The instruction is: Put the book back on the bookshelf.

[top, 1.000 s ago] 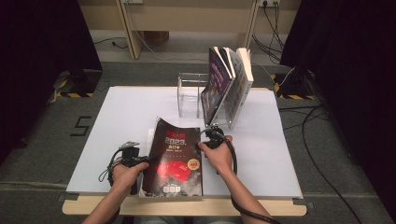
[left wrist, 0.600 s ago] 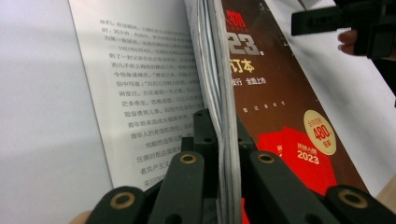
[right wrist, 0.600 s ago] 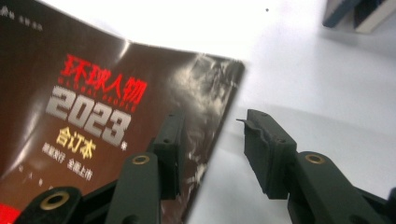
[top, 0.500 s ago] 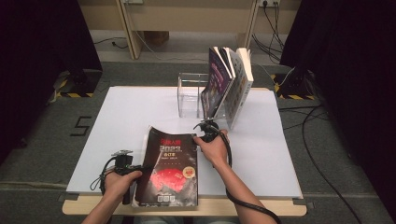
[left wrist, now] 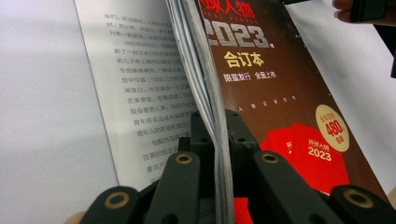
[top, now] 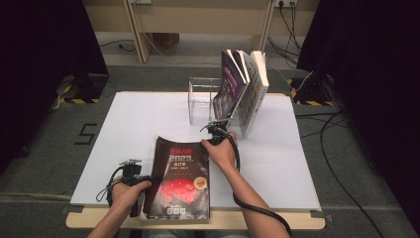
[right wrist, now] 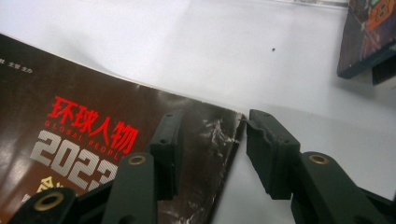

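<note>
A thick magazine (top: 179, 181) with a dark cover and red lettering lies at the near edge of the white table (top: 138, 124), overhanging the front a little. The left gripper (top: 148, 179) is clamped on the magazine's left edge, the stack of pages pinched between its jaws and lifted so a printed inner page shows. The right gripper (top: 210, 135) sits at the magazine's far right corner; its jaws have just been opening and now stand apart, one over the cover, one past the edge, gripping nothing. Behind, several books (top: 242, 87) lean in a clear rack (top: 200, 96).
</note>
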Demonstrator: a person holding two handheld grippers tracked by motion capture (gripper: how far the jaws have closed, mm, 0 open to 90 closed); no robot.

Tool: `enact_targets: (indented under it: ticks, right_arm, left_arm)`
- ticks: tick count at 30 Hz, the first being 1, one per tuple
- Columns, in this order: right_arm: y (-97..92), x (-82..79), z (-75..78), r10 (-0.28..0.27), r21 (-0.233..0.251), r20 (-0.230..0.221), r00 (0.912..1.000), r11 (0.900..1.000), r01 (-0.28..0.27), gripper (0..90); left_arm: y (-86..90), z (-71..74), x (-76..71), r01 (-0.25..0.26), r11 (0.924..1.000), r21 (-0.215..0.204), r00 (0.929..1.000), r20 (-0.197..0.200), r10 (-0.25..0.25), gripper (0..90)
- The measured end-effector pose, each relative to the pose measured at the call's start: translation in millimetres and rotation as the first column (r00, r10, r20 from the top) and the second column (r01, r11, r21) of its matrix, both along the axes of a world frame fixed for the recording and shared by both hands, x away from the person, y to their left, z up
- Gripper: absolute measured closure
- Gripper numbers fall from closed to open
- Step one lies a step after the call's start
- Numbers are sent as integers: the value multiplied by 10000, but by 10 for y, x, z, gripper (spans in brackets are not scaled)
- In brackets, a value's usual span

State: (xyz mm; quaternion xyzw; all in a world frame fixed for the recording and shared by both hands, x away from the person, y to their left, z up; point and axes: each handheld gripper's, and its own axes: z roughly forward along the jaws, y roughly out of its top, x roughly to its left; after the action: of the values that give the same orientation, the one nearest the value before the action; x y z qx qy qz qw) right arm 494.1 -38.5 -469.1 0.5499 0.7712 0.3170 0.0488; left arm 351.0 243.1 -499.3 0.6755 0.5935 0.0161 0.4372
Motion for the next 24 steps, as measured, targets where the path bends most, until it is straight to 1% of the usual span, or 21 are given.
enact_targets:
  ticks: [1, 3, 4, 5, 6, 9, 12, 16, 21, 22, 23, 24]
  right_arm:
    - [-1, 19, -12, 184, -52, 154, 9997, 9998, -184, 566]
    - [13, 28, -29, 126, -56, 88, 9999, 9999, -126, 565]
    - [20, 39, -47, 235, -120, 110, 9997, 9997, -234, 563]
    - [26, 40, -48, 195, -123, 86, 9998, 9997, -194, 563]
    - [29, 43, -45, 163, -66, 57, 9999, 9998, -162, 562]
    - [27, 66, -55, 226, -64, 196, 9996, 9997, -224, 561]
    - [36, 73, -53, 171, -62, 115, 9998, 9998, -170, 561]
    - [24, 75, -56, 274, -23, 144, 9995, 9996, -273, 564]
    - [-6, 101, -49, 225, 206, -2, 9997, 9995, -225, 598]
    - [-16, 116, -44, 281, 237, 210, 9994, 9993, -286, 597]
    - [-12, 118, -34, 154, 270, 177, 9997, 9995, -158, 593]
    - [-19, 147, -40, 317, 290, 332, 9989, 9990, -326, 588]
  left_arm:
    - [0, -1, 0, -6, 10000, -8, 10000, -3, 6, 839]
    - [1, -1, 0, -12, 10000, -17, 10000, -6, 12, 839]
    - [1, -1, 0, -11, 10000, -17, 10000, -7, 11, 838]
    - [2, -2, 0, -8, 10000, -30, 10000, -11, 8, 838]
    - [4, -3, 0, -14, 10000, -44, 10000, -15, 14, 838]
    - [5, -6, -2, -27, 10000, -74, 10000, -9, 27, 838]
    - [5, -5, 0, -28, 10000, -73, 10000, -17, 28, 838]
    - [8, -8, -1, -43, 9999, -97, 10000, -18, 43, 837]
    - [9, -9, 0, -32, 9999, -106, 10000, -20, 32, 837]
    - [10, -9, -1, -29, 9999, -105, 10000, -16, 29, 837]
    - [10, -10, -1, -33, 9999, -107, 10000, -9, 33, 837]
    - [10, -10, -1, -30, 9999, -109, 10000, -11, 30, 837]
